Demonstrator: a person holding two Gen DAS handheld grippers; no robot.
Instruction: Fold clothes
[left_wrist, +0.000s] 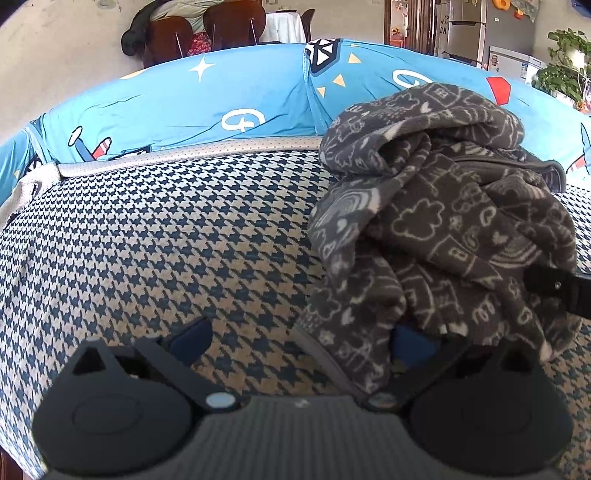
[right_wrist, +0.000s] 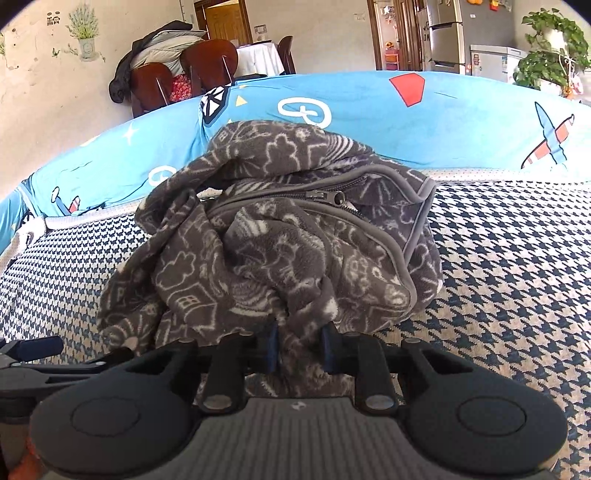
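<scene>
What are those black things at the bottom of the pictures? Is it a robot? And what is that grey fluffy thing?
No robot: a person holds two grabbing tools, one per hand. Each tool has a camera looking along its two fingers, so each picture comes from one tool. The left gripper is open; one finger sits under the cloth's edge. The right gripper has pinched a fold of the grey fleece jacket, which has a zipper and lies crumpled on the checked cushion. Behind it is a blue cartoon cover. The person wants to fold the jacket.
</scene>
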